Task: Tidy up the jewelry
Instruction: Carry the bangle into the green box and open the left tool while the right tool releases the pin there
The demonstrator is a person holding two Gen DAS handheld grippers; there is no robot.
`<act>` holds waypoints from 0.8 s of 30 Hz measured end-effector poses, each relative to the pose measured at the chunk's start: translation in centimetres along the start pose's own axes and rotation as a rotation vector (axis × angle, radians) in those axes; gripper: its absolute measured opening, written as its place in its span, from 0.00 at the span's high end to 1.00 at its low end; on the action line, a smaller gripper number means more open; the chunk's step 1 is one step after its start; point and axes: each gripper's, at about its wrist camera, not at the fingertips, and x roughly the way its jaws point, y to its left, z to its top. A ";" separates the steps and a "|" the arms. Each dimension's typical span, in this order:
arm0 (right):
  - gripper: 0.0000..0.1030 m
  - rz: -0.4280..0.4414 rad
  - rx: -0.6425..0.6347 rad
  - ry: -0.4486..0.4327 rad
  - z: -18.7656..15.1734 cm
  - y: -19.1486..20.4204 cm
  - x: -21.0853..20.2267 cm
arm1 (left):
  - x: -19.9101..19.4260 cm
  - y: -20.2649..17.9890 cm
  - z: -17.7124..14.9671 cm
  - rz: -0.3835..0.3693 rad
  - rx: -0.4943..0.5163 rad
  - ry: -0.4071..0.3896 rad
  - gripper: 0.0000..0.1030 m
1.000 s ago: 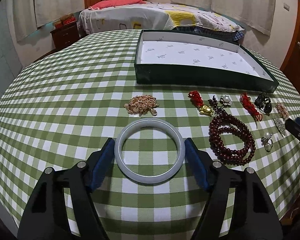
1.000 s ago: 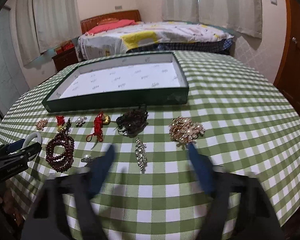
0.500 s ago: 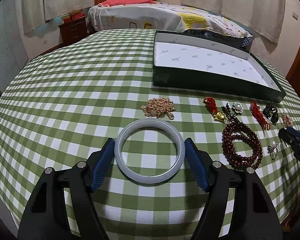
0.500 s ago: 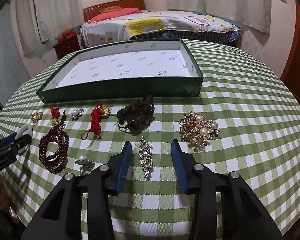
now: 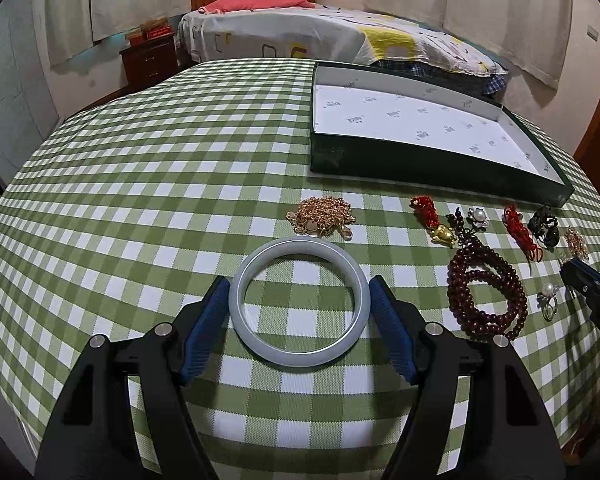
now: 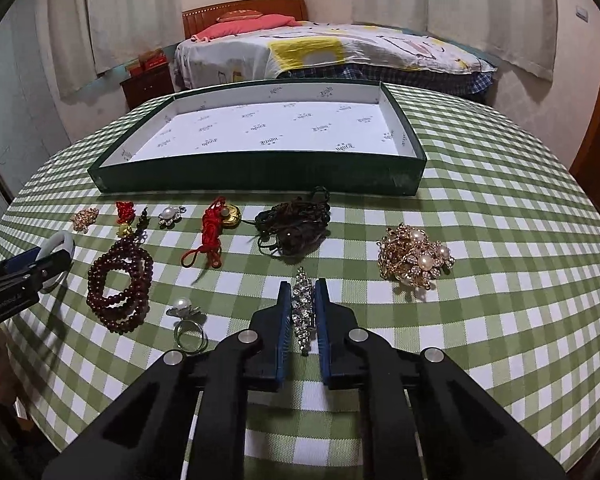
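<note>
The pale jade bangle [image 5: 299, 301] lies flat on the checked tablecloth [image 5: 140, 208], bracketed by the left gripper [image 5: 299, 316]: its blue pads [image 5: 204, 328] touch the ring's rim at nine and three o'clock, clamped across the widest part, which I judge gives the surest hold on a smooth, hard hoop. Whether the bangle is already off the cloth I cannot tell.

The right gripper [image 6: 303, 312] has its pads drawn close on either side of a slim rhinestone brooch [image 6: 303, 304] that lies lengthwise between them; the pads look pressed to its edges, squeezing the narrow way so the long piece will not swivel.

Around these, the rest of the jewelry waits in a loose row. From the brooch, a pearl ring [image 6: 188, 320] sits at nine o'clock, dark red prayer beads [image 6: 120, 284] farther that way, a red knotted cord [image 6: 210, 236] at eleven, a black cord tangle [image 6: 296, 224] at twelve, and a gold pearl cluster brooch [image 6: 416, 258] at two. A gold chain [image 5: 320, 216] lies just beyond the bangle at twelve.

The green tray [image 6: 260, 176] with its white printed lining stands past them all, holding no jewelry, so sorting has barely begun.
</note>
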 end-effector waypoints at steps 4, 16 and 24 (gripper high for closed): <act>0.88 0.009 0.015 0.000 -0.3 -0.2 -0.5 | -0.3 0.0 0.1 0.000 -0.001 -0.008 0.33; 0.88 0.037 0.026 -0.090 2.6 -0.4 -3.4 | -3.8 -1.2 2.3 -0.040 0.016 -0.092 0.33; 0.88 0.031 0.029 -0.153 6.4 -1.3 -3.4 | -4.6 -3.3 6.8 -0.097 0.045 -0.166 0.33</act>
